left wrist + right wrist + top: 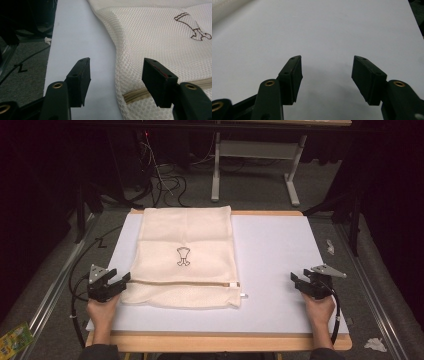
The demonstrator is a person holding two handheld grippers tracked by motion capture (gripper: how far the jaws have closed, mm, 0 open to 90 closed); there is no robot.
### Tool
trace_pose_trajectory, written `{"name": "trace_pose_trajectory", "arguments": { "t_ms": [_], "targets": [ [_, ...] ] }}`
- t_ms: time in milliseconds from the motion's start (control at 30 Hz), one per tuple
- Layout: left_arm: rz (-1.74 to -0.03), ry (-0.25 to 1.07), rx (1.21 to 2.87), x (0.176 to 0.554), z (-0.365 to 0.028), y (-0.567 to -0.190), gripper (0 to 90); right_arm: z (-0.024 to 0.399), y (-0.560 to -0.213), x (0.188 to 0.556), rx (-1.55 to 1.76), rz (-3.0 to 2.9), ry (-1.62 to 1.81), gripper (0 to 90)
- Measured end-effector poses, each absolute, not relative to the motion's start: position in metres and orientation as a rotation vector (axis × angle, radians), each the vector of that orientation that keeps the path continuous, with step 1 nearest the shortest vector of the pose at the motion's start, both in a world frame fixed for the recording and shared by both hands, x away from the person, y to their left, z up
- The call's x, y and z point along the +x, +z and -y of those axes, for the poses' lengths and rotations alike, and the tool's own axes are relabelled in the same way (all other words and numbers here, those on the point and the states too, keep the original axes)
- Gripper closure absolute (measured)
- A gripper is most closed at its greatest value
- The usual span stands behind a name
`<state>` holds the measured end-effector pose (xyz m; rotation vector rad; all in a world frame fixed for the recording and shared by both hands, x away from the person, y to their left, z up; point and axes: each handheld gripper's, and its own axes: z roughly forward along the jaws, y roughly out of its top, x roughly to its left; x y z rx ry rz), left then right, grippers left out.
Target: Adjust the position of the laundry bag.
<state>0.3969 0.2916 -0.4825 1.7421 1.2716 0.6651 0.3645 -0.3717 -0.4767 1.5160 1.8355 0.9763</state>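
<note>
Straddling the bag (160,37) edge, the open left gripper (116,75) is being aimed at the zipper (136,94), toward three o'clock; the right gripper (327,75) is being held open, empty.

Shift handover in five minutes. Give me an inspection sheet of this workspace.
Surface: white sheet on a wooden table, flat.
Job's things: cream mesh bag lying flat on the left half, zip near its front edge, small printed figure mid-bag.
Clutter: nothing seen on the sheet.
Grippers: left gripper open, at the bag's left front corner, one jaw over the mesh by the zip end; right gripper open, over bare sheet, apart from the bag.
Cables: a black cable trails from the right gripper; a tangle on the floor behind.
Surroundings: dark room, grey table frame behind, paper scraps and a green packet on the floor.
</note>
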Motion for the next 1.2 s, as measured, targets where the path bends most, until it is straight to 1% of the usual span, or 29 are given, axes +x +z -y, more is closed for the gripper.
{"name": "trace_pose_trajectory", "arguments": {
  "t_ms": [733,933,1200],
  "targets": [
    [-1.278,0.636,1.752,0.3991,-0.2933,-0.4821,38.6,0.3759,-0.4757,0.3651,1.567,-1.795,0.997,43.5],
    [-1.289,0.592,1.720,0.4004,-0.2977,-0.4821,39.0,0.3765,-0.4750,0.3646,1.560,-1.793,1.008,43.5],
    [-1.277,0.580,1.753,0.4004,-0.2952,-0.4796,36.2,0.3711,-0.4718,0.3637,1.528,-1.803,1.050,45.4]
  ]
}}
